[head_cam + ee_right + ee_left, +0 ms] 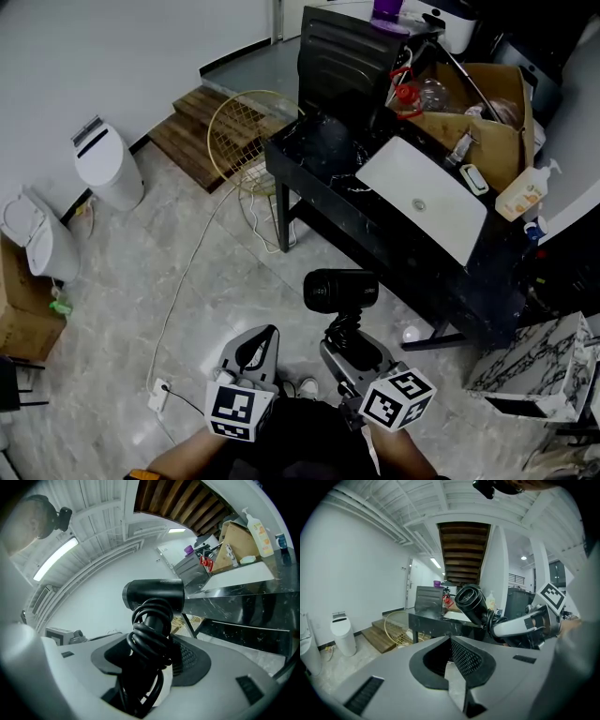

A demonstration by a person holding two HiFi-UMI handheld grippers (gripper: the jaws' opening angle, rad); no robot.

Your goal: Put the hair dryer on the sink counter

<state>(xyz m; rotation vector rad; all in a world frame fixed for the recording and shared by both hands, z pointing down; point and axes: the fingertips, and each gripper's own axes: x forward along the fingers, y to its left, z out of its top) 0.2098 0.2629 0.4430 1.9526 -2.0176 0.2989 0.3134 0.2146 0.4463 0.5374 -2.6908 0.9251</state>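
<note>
Crowding sink counter (394, 246): box (497, 103), bottle (521, 195), chair (342, 52)

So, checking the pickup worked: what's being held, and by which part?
The right gripper holds the hair dryer by its handle. The left gripper is shut on nothing.

The hair dryer (339, 291), in the right gripper (345, 345), is before the sink counter (380, 239).

- hair dryer (339, 291): black, cord coiled round its handle, handle clamped upright in the right gripper (352, 354), barrel level, above the floor.
- counter (314, 150): black, white sink inset.
</note>
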